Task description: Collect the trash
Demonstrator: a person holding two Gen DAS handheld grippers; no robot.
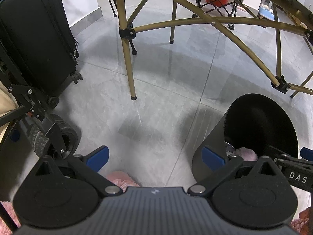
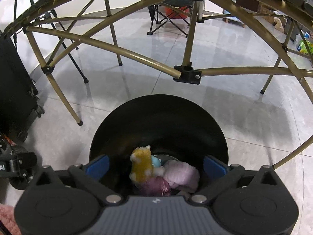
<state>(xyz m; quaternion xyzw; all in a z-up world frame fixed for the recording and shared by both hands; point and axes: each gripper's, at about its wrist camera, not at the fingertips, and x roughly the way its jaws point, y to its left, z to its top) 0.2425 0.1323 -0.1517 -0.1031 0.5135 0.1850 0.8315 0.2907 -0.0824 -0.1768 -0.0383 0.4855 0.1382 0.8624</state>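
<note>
A black round bin point(image 2: 158, 117) stands on the grey floor under my right gripper point(image 2: 155, 166), which hangs open over its mouth with nothing between its blue pads. Inside the bin lie a yellow plush toy point(image 2: 141, 165), a pale pink plush point(image 2: 182, 173), a purple crumpled piece point(image 2: 156, 186) and a bit of light blue. In the left wrist view the same bin point(image 1: 260, 121) sits at the right. My left gripper point(image 1: 155, 157) is open over bare floor, empty. A pink fuzzy thing point(image 1: 121, 178) shows just below its fingers.
A folding table's tan metal legs point(image 1: 129, 62) and crossbars point(image 2: 129, 54) span the floor beyond the bin. A black suitcase point(image 1: 37, 35) and a wheeled black cart point(image 1: 56, 135) stand at the left. A folding chair point(image 2: 170, 17) sits far back.
</note>
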